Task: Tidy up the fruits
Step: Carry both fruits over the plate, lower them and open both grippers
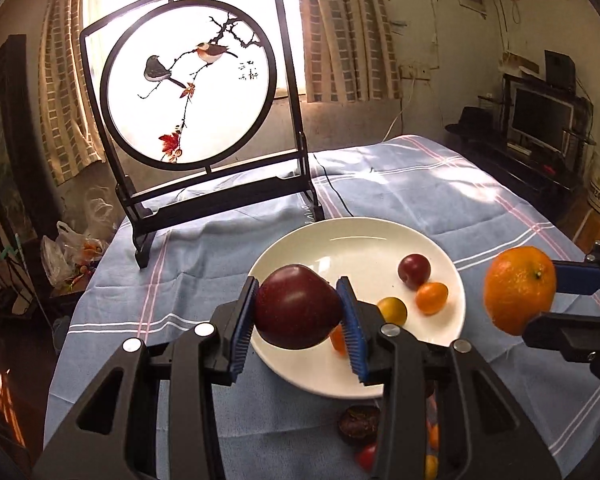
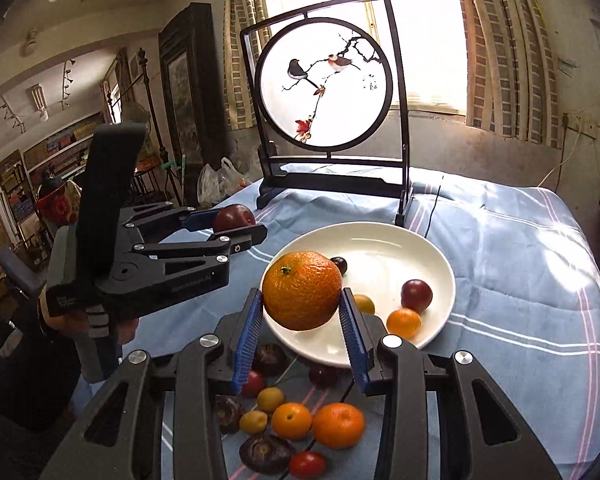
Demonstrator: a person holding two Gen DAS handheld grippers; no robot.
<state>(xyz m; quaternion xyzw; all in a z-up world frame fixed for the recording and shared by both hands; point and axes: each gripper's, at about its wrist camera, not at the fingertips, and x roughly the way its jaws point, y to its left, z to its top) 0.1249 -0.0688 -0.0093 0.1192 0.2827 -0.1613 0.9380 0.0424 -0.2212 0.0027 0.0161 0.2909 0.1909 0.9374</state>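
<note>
Both hands are mid-carry toward the plate, which sits on the blue cloth in front of the bird screen. The left gripper pinches a dark red apple between its blue pads, held in the air over the plate's near-left rim; the right gripper pinches an orange the same way, above the plate's near edge in its own view and off to the plate's right side as the left camera shows it. Already in the plate lie a small plum, a small orange fruit, a yellow one and a darker fruit toward the screen side. More fruit waits on the cloth just in front of the plate (two mandarins, yellow and red small ones, some wrinkled dark pieces), so the sorting looks perhaps a third done. The step in hand is delivery. The next move, as I judge it, calls for lowering each fruit onto a bare patch of the plate, the far side being emptiest, before spreading the jaws, since round fruit dropped from height may roll or knock the small ones out. The two grippers are near each other, so setting down one at a time seems wise.
</note>
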